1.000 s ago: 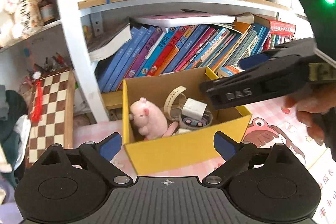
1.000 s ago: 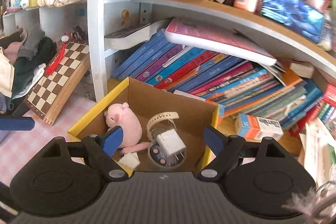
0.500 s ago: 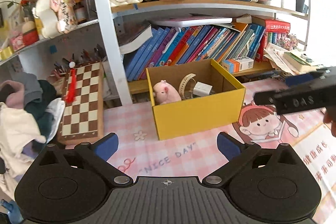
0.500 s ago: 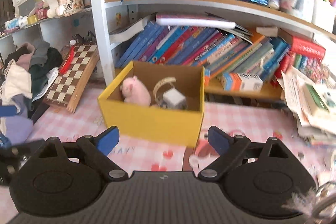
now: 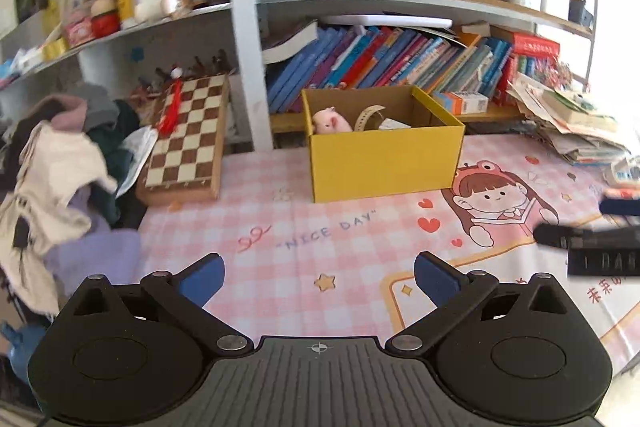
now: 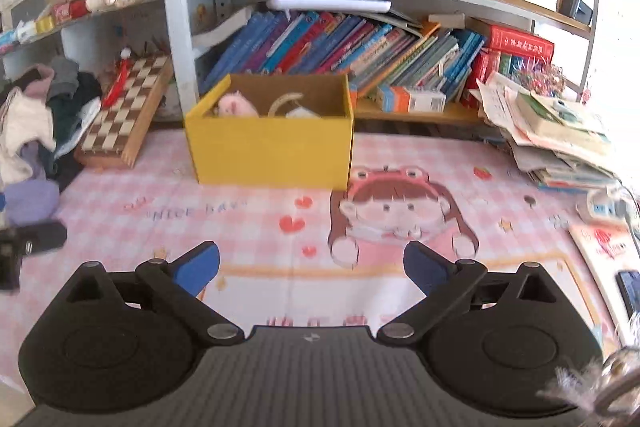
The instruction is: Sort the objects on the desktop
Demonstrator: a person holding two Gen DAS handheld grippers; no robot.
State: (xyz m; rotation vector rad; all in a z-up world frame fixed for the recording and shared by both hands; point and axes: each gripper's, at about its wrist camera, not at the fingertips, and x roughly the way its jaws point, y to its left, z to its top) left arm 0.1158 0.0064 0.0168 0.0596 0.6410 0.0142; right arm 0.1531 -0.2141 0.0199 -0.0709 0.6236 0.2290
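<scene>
1. The left tongs [image 5: 318, 277] are hovering over the pink checked mat [image 5: 320, 247] covering the desk, jaws spread wide with nothing between them; they have just been finishing their opening.
2. The right tongs [image 6: 312, 267] are hanging over the same mat near its cartoon girl print [image 6: 392, 215], jaws likewise wide apart and empty, having just been opening further.
3. In the left wrist view, the right tongs are showing as a black bar at the right edge; in the right wrist view, the left tongs are appearing blurred at the left edge.
4. The yellow cardboard box [image 5: 384, 155] is sitting on the mat toward the desk's back edge, just in front of the bookshelf [image 6: 176, 7].
5. Inside the box, a pink plush pig [image 5: 330, 121] is lying at the left, a beige watch strap [image 5: 366, 117] is curving up beside it, and something white [image 5: 394, 125] is resting to the right.
6. A chessboard [image 5: 186, 135] is leaning left of the box, next to a heap of clothes [image 5: 52, 163] at the desk's left edge.
7. Loose papers and books [image 6: 560, 135] are piling up at the desk's right edge.
</scene>
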